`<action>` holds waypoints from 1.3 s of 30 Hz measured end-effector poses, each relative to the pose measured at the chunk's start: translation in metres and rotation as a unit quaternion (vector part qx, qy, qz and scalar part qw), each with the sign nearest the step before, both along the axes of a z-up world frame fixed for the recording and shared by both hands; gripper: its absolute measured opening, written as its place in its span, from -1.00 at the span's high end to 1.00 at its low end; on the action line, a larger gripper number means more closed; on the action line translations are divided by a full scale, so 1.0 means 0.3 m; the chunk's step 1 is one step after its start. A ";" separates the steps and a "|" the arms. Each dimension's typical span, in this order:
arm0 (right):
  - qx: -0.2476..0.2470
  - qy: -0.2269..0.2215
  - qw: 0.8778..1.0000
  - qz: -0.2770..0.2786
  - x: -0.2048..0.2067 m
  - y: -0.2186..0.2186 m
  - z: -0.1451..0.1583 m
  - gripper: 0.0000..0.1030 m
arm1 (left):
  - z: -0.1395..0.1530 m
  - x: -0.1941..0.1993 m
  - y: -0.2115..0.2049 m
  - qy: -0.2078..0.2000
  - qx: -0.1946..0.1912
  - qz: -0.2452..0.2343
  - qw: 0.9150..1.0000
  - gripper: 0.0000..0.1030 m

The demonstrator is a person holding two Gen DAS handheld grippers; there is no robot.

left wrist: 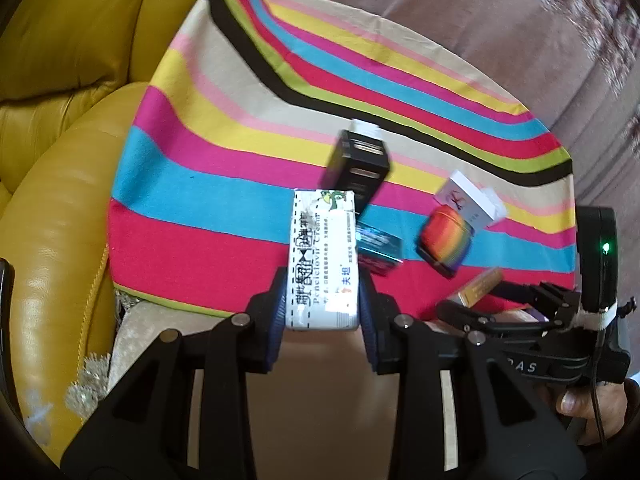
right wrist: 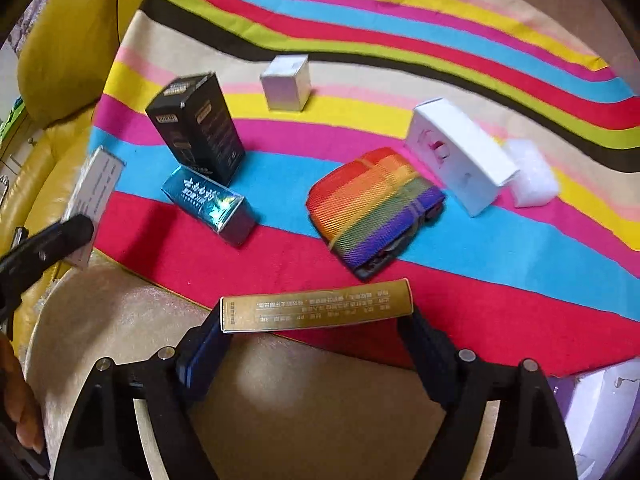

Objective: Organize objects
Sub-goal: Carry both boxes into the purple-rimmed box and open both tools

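Note:
My left gripper (left wrist: 322, 300) is shut on a long white cream box (left wrist: 323, 256) and holds it over the near edge of the striped cloth (left wrist: 200, 152). That box also shows at the left of the right wrist view (right wrist: 94, 196). My right gripper (right wrist: 316, 320) is shut on a flat gold box (right wrist: 316, 306), held crosswise above the cloth's near edge; it shows in the left wrist view too (left wrist: 478, 286). On the cloth lie a black box (right wrist: 196, 128), a teal box (right wrist: 210, 204), a rainbow strap roll (right wrist: 374, 204) and a white box (right wrist: 460, 152).
A small silver cube box (right wrist: 286, 82) and a white foam block (right wrist: 530, 178) sit on the cloth (right wrist: 440, 24). A yellow leather sofa (left wrist: 60, 120) lies to the left. A beige cushion (right wrist: 300, 400) is below the grippers. A purple-white item (right wrist: 596, 408) is at the lower right.

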State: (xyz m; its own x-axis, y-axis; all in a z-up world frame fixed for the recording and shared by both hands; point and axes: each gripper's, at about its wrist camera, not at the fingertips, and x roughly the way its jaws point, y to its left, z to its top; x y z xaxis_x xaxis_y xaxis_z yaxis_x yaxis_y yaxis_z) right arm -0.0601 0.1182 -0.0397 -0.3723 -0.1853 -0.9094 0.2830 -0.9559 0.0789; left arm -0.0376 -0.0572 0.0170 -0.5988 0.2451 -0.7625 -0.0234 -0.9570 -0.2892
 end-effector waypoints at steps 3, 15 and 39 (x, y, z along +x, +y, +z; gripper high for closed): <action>-0.001 0.015 1.000 -0.012 0.030 0.036 0.021 -0.62 | 0.009 0.012 0.047 0.001 -0.005 -0.011 1.000 0.28; -0.042 0.043 0.995 -0.083 0.144 0.223 0.099 -0.62 | 0.025 0.042 0.299 -0.001 -0.028 -0.076 0.997 0.28; -0.051 0.082 0.946 -0.309 0.460 0.982 0.129 -0.62 | 0.053 0.069 0.973 0.018 -0.064 -0.282 0.957 0.28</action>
